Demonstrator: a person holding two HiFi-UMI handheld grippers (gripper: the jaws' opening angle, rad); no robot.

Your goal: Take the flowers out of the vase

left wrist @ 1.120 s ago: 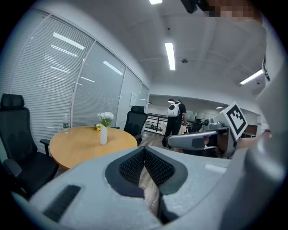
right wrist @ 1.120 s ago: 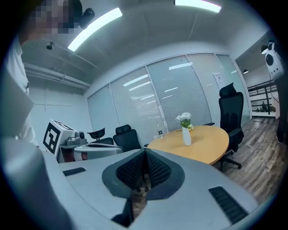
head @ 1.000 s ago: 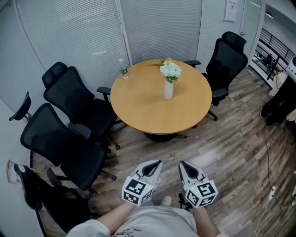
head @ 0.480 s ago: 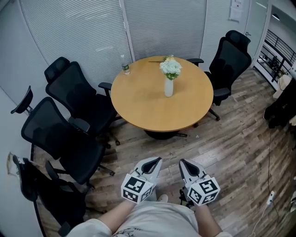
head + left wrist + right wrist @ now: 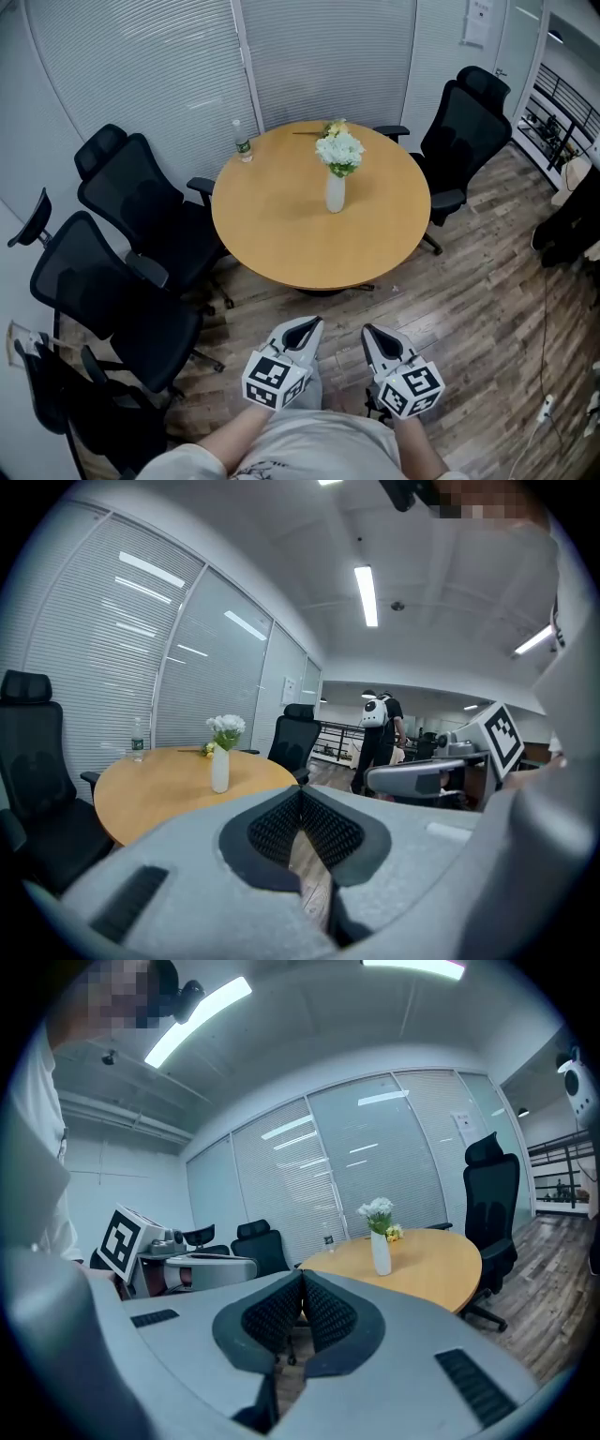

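Flowers (image 5: 339, 148) are being displayed upright in a white vase (image 5: 335, 192) toward the far side of the round table (image 5: 281, 234), well ahead of the left gripper (image 5: 312, 325) and right gripper (image 5: 371, 332), both being held shut and empty, neither clearly nearer.

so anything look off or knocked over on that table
Mostly tidy: the white vase stands upright on the round wooden table. One yellow flower lies flat behind it, not in the vase.

Stems of the flowers (image 5: 339, 150) are concealed inside the opaque vase (image 5: 335, 193). Label on the bottle (image 5: 244, 147): too small to read.
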